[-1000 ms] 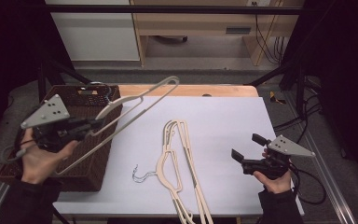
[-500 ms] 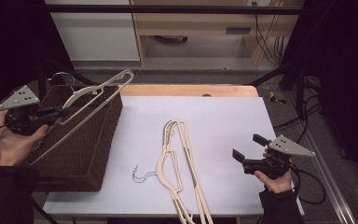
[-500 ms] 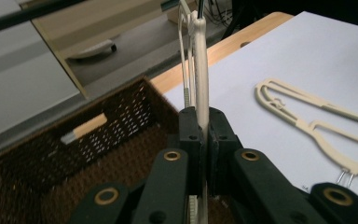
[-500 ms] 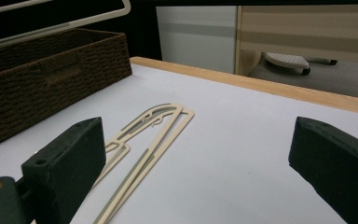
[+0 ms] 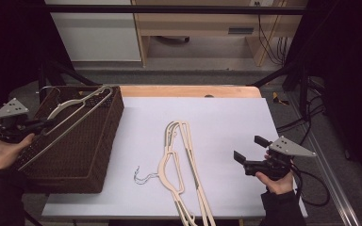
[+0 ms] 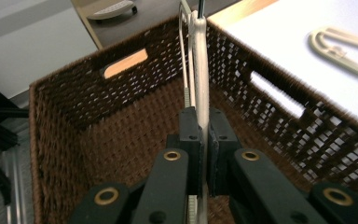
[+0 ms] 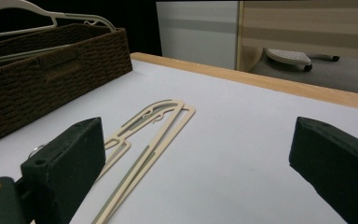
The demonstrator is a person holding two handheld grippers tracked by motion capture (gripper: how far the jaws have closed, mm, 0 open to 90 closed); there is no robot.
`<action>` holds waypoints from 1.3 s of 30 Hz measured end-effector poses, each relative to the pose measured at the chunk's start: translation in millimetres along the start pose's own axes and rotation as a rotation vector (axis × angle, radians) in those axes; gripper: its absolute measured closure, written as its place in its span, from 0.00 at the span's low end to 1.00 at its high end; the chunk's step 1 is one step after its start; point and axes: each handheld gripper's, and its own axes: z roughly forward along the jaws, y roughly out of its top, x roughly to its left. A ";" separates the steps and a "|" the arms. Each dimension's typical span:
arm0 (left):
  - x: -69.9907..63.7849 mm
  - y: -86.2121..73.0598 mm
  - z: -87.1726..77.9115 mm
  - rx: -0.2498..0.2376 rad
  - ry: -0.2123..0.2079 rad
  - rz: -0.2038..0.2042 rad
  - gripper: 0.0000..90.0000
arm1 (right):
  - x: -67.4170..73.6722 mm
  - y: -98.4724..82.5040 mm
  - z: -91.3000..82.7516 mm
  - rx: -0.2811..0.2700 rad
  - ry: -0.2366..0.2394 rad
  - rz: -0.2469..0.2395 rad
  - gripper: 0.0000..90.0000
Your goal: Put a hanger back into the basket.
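The left gripper [image 5: 42, 125] is squeezed tight on a cream hanger [image 5: 70, 117]. That hanger hangs over the brown basket [image 5: 101, 155], at about 9 o'clock on the table in the high view. It tilts up from the gripper toward 1 o'clock, and its far tip is over the basket's back rim. In the left gripper view the thin hanger [image 6: 200, 88] stands on edge between the two black pads, with the basket's [image 6: 74, 107] woven floor below it.

The basket is woven and bumpy, a box shape with slot handles cut in its walls (one at the back, one on the side). Its walls stand all around under the hanger. Its right wall sits on the white sheet [image 5: 226, 122] that covers the table.

More flat cream hangers [image 5: 179, 160] lie in a pile in the middle of the sheet, long and thin, with a small wire hook [image 5: 143, 176] at their 8 o'clock side.

The right gripper [image 5: 250, 153] is at about 4 o'clock, wide open and holding nothing. Between it and the pile is bare white sheet. In the right gripper view the pile [image 7: 144, 130] lies ahead of its left jaw. A wooden table edge [image 5: 188, 91] shows at 12 o'clock.
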 end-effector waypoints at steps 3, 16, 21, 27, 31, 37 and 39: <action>-5.0 -8.0 6.5 0.002 0.017 0.006 0.96 | 1.2 -0.2 1.2 0.001 -0.001 0.000 0.04; -42.8 -31.4 37.7 0.096 0.044 0.121 0.96 | 3.8 -0.4 3.3 0.005 0.005 -0.007 0.04; -43.3 -38.3 48.8 0.154 0.008 0.058 0.93 | 3.7 -0.6 3.8 0.002 0.006 0.000 0.05; -38.6 -32.2 36.0 0.113 -0.038 0.018 0.80 | 3.7 -1.0 4.8 0.008 0.008 -0.004 0.05; -40.0 -28.7 20.0 0.052 -0.055 -0.024 0.73 | 4.7 -0.7 5.1 0.011 0.014 -0.009 0.05; -48.9 -23.5 0.2 -0.061 -0.018 -0.111 0.61 | 9.3 2.1 5.1 0.002 0.022 -0.013 0.05; -53.9 -21.0 -5.1 -0.118 -0.014 -0.136 0.54 | 11.2 2.8 5.5 0.000 0.026 -0.015 0.05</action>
